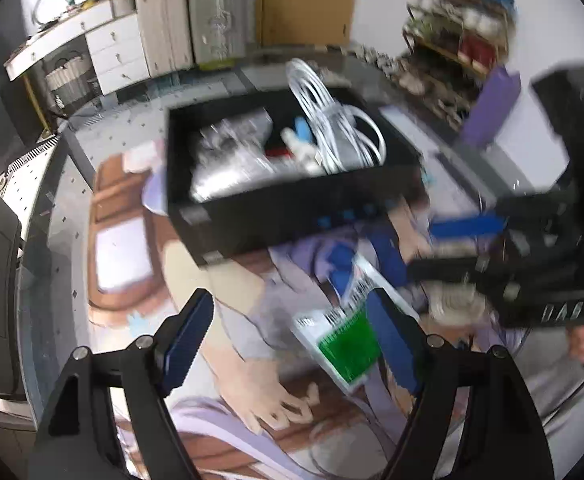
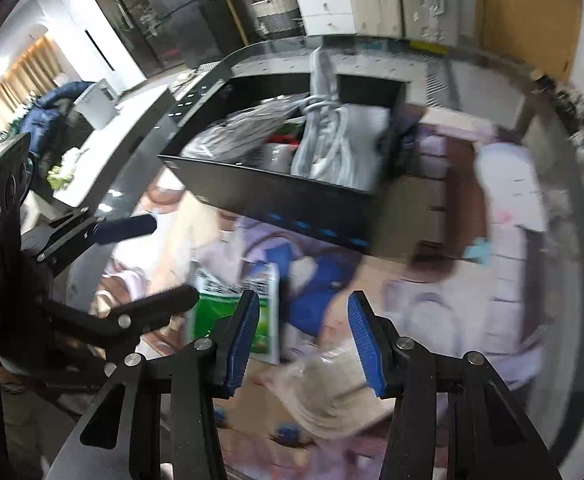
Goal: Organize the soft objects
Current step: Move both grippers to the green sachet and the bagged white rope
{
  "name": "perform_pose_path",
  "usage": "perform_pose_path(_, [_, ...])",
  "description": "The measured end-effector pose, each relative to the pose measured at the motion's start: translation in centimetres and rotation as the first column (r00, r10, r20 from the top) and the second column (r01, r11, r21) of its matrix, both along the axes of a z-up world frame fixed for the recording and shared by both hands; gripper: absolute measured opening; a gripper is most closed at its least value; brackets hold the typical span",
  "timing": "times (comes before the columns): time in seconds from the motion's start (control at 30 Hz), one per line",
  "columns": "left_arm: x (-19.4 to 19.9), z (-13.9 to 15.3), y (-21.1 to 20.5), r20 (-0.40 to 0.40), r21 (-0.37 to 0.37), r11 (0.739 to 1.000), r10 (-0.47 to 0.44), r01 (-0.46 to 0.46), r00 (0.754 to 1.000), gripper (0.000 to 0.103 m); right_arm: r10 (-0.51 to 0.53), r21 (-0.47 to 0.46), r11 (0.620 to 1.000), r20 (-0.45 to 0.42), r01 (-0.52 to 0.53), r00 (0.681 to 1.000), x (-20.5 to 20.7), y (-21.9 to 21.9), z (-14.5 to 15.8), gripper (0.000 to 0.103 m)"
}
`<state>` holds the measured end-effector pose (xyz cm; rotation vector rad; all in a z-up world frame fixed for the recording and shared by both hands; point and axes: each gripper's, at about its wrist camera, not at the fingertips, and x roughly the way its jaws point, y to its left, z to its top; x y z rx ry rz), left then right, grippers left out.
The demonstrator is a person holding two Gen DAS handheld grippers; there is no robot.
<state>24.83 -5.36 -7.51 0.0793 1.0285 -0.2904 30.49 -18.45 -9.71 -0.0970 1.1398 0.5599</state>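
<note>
In front of the black box on the desk, a clear soft packet is seen just below the spread, empty right hand-held gripper, nearer it than the left hand-held gripper, likewise spread, over the green-labelled packet.

Open rectangular black box showing blue marks along its front wall, coiled white cable sitting inside, flat green-and-white printed packet lying on a desk mat displaying brown, lilac and skin-toned artwork, ribbed blue pads lining black gripper fingers.
</note>
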Motion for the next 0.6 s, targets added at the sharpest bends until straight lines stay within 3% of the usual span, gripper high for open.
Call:
perform_pose_path(0.13, [-0.6, 0.2, -2.5, 0.031, 0.042, 0.997, -0.072, 0.070, 0.997, 0.079, -0.012, -0.006, 1.000, -0.024, 0.012, 1.000, -0.6, -1.8, 0.2, 0.047])
perform_pose_path(0.3, [-1.5, 0.0, -5.4, 0.081, 0.165, 0.970, -0.195, 0.179, 0.978, 0.079, -0.025, -0.015, 1.000, -0.100, 0.024, 0.995, -1.6, -4.6, -0.2, 0.049])
perform_pose_path(0.4, [-2.2, -0.9, -6.7, 0.066, 0.226, 0.947, -0.249, 0.229, 0.966, 0.079, -0.063, 0.011, 0.998, -0.145, 0.065, 0.987, -2.1, -6.9, -0.4, 0.062])
perform_pose_path(0.47, [-2.5, -1.2, -7.0, 0.054, 0.253, 0.932, -0.283, 0.261, 0.958, 0.079, -0.086, 0.034, 0.995, -0.176, 0.094, 0.981, -2.4, -7.9, -0.8, 0.077])
perform_pose_path(0.6, [-2.5, -1.6, -7.0, 0.047, 0.250, 0.927, -0.299, 0.279, 0.953, 0.080, -0.128, 0.052, 0.988, -0.232, 0.143, 0.964, -2.0, -8.2, -2.1, 0.078])
